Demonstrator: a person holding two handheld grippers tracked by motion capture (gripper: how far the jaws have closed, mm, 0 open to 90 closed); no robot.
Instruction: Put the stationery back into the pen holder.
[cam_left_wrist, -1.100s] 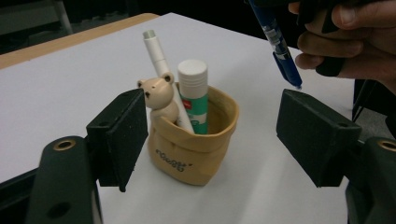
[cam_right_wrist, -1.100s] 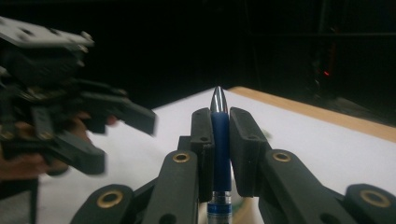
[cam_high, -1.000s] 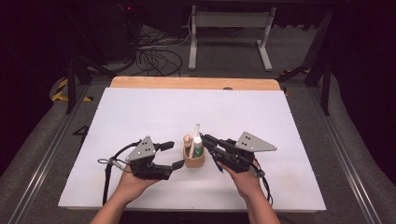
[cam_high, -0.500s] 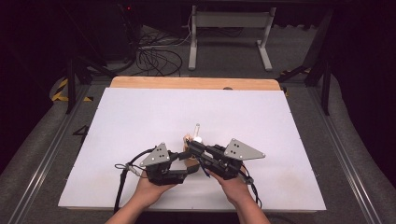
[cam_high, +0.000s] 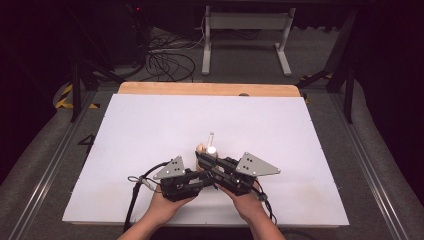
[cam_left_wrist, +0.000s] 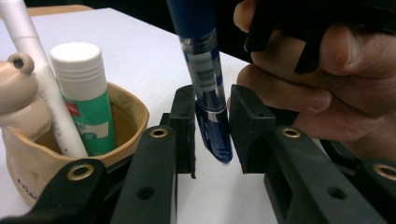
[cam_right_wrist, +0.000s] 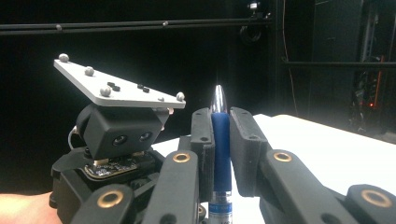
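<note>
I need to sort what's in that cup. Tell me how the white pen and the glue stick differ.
The white pen is thin and leans, rising well above the cup; the glue stick is thick, shorter and stands almost upright. The white pen is plain white apart from faint print, while the glue stick has a green label under a ribbed white cap. Both stand in the same tan cup, side by side.
</note>
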